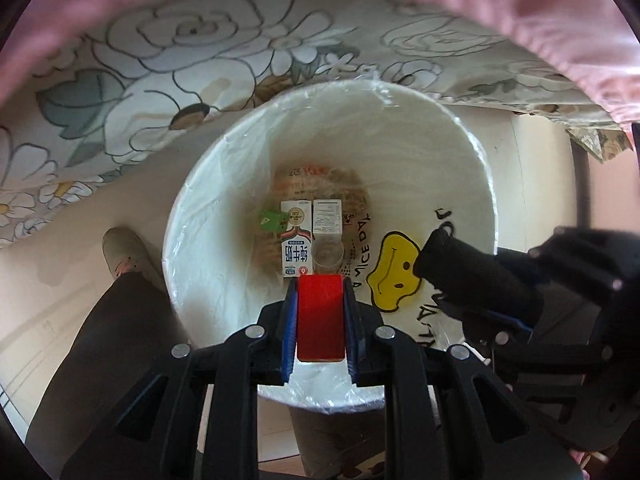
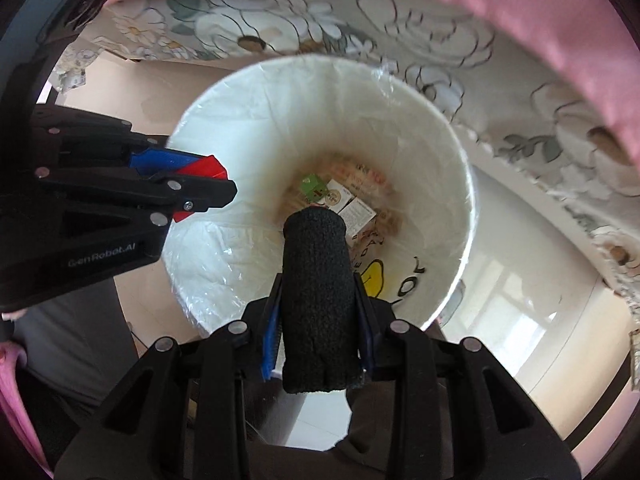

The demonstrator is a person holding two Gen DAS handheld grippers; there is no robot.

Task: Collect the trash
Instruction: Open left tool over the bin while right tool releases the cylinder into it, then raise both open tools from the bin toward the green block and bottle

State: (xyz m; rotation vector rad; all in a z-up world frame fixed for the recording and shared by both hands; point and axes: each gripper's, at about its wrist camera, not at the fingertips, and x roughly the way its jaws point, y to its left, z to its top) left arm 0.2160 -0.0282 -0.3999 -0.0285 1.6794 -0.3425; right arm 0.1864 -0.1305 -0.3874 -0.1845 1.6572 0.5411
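Red block (image 1: 320,316) clamped in left tongs (image 1: 320,280), black foam roll (image 2: 316,304) in right tongs (image 2: 318,276) — both over the lined bin (image 1: 476,152), seemingly ready to release.

I am looking down into what is showing itself as a home, likely a bedroom. A flower-printed bedsheet (image 1: 168,80) is hanging across the view from nine to two o'clock under a pink cover (image 1: 520,4), and a glossy pale tiled floor (image 2: 532,320) is gleaming at four o'clock. A small white lined wastebasket (image 1: 400,128) is holding household packaging, a milk carton (image 1: 297,240) among it.
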